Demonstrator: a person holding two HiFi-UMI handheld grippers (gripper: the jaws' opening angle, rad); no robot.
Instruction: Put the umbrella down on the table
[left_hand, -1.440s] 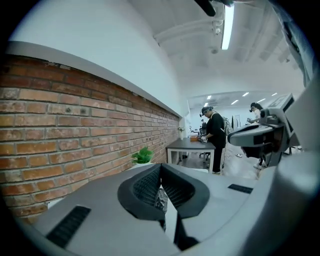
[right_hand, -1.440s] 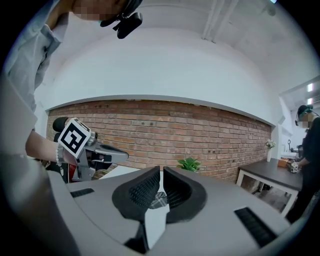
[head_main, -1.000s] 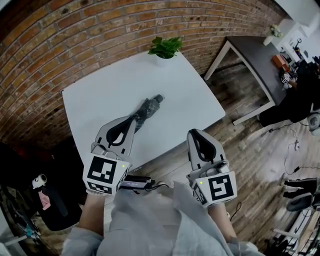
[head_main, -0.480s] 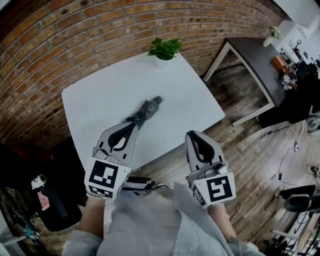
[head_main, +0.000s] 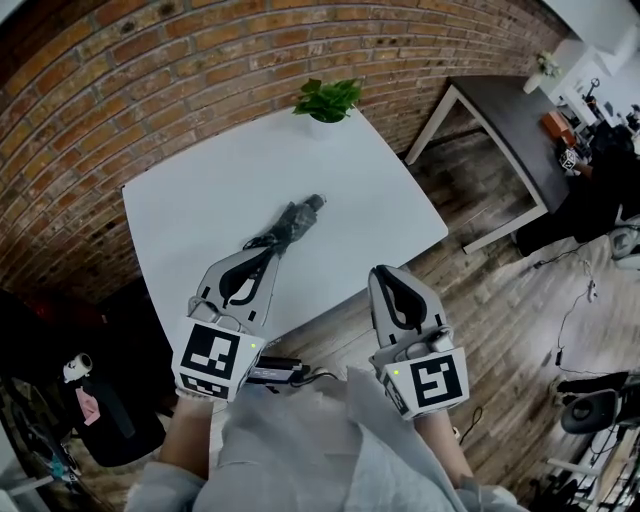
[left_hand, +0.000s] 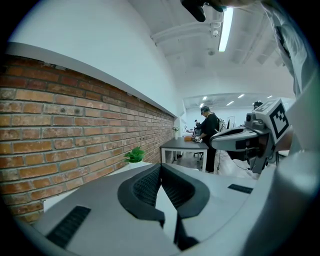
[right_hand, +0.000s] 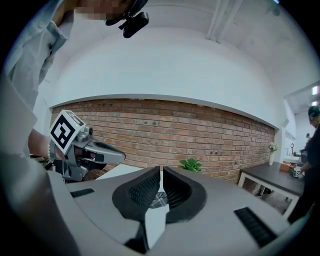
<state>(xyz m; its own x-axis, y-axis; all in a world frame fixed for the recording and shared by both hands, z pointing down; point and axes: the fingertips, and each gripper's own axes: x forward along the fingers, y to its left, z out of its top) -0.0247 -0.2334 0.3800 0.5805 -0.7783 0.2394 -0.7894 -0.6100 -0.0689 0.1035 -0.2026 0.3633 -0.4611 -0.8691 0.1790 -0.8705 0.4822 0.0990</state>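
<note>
The folded dark grey umbrella still lay mid-way across the white square table, unmoved. The left gripper, jaws closed and empty, had eased slightly nearer, its tip by the umbrella's near end. The right gripper stayed closed and empty.

Umbrella = dark crumpled cloth, table smooth matt wht, wall rough brick.

The left gripper and right gripper are pale grey plastic shells with black ribbed pads lining the jaws. On the end nearest the shirt, each carries a white cube printed with black square markers and a small green light. The shirt is light grey, with sleeves that stop short of the wrists. A black box with a thin cable sits just beside the shirt.
</note>
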